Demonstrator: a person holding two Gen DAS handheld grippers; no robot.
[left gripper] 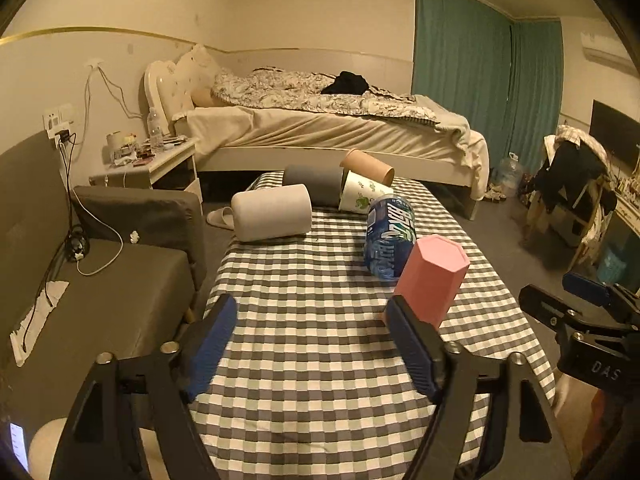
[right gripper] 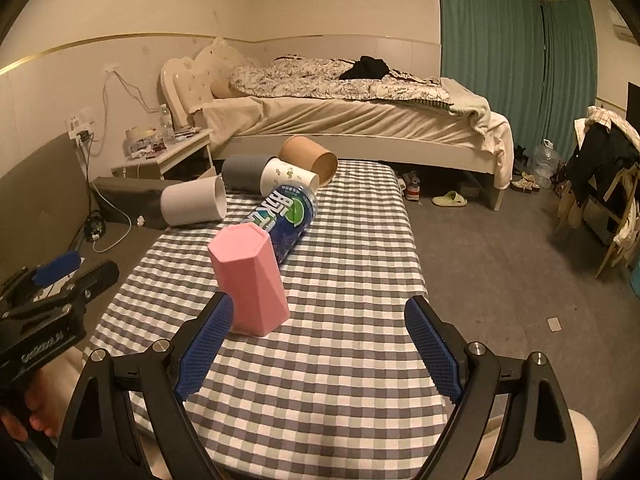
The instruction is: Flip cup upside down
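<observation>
A pink hexagonal cup (left gripper: 434, 280) (right gripper: 250, 282) stands on the checkered table (left gripper: 320, 360) (right gripper: 340, 360) with its closed end up. My left gripper (left gripper: 312, 344) is open and empty; its right finger (left gripper: 412, 350) sits just in front of the cup's base. My right gripper (right gripper: 320, 344) is open and empty; its left finger (right gripper: 206, 344) is just in front of the cup. Each gripper shows at the edge of the other's view, the right one (left gripper: 580, 312) and the left one (right gripper: 48, 292).
Behind the pink cup lie a blue can (left gripper: 390, 236) (right gripper: 290, 218), a white cup (left gripper: 272, 218) (right gripper: 194, 204), a grey cup (left gripper: 312, 184) (right gripper: 244, 172), a white printed paper cup (left gripper: 362, 194) (right gripper: 286, 178) and a brown paper cup (left gripper: 370, 166) (right gripper: 310, 158). A grey sofa (left gripper: 112, 280) is left, a bed (left gripper: 340, 128) behind.
</observation>
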